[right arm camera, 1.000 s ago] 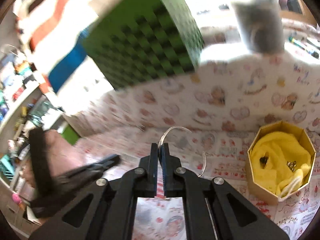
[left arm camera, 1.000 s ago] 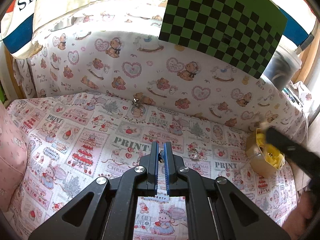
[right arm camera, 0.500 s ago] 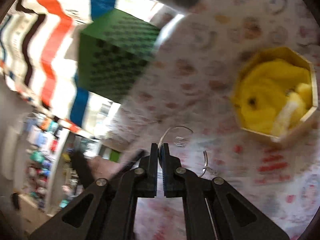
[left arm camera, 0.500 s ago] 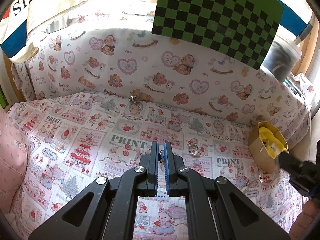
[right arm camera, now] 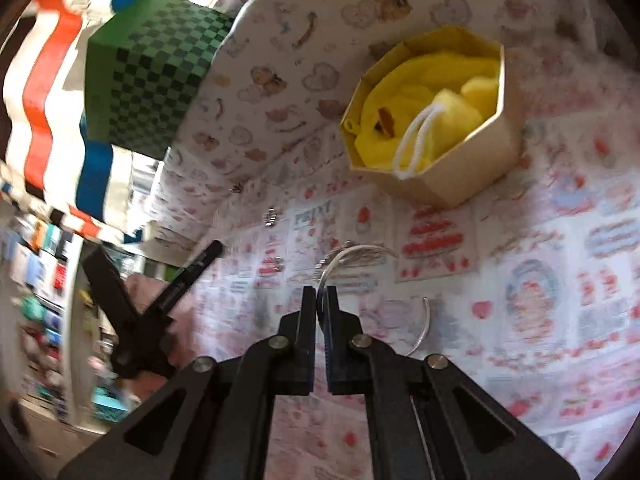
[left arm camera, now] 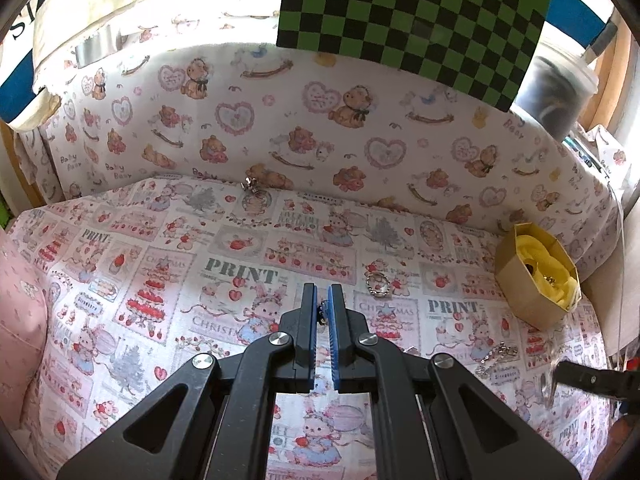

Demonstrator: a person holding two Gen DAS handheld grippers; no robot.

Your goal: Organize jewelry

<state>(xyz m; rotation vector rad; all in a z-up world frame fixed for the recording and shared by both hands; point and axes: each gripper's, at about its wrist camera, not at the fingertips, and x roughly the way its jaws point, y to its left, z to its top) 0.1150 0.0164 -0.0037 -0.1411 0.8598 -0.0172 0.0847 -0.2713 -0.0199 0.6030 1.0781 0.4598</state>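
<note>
In the left wrist view my left gripper (left arm camera: pixel 322 292) is shut on a small dark piece of jewelry (left arm camera: pixel 320 314) above the printed cloth (left arm camera: pixel 160 280). A ring (left arm camera: pixel 378 283) lies just right of its tips, and a chain (left arm camera: pixel 494 354) lies further right. My right gripper (right arm camera: pixel 319 298) is shut on a thin silver bangle (right arm camera: pixel 360 252), held low over the cloth. It also shows at the lower right as the right gripper (left arm camera: pixel 580 376). The octagonal cardboard box (right arm camera: pixel 452 184) with a yellow pouch (right arm camera: pixel 440 92) stands beyond the bangle, to the right.
A small silver piece (left arm camera: pixel 250 184) lies at the back where the cloth meets the teddy-bear backdrop (left arm camera: pixel 280 120). A green checkerboard (left arm camera: pixel 412 12) hangs above. A pink cushion (left arm camera: pixel 20 320) bounds the left side. A plastic tub (left arm camera: pixel 560 92) stands at the back right.
My right gripper has rolled and sunk toward the cloth with the bangle, drifting from beside the box to the lower right. The left gripper has hardly moved.
</note>
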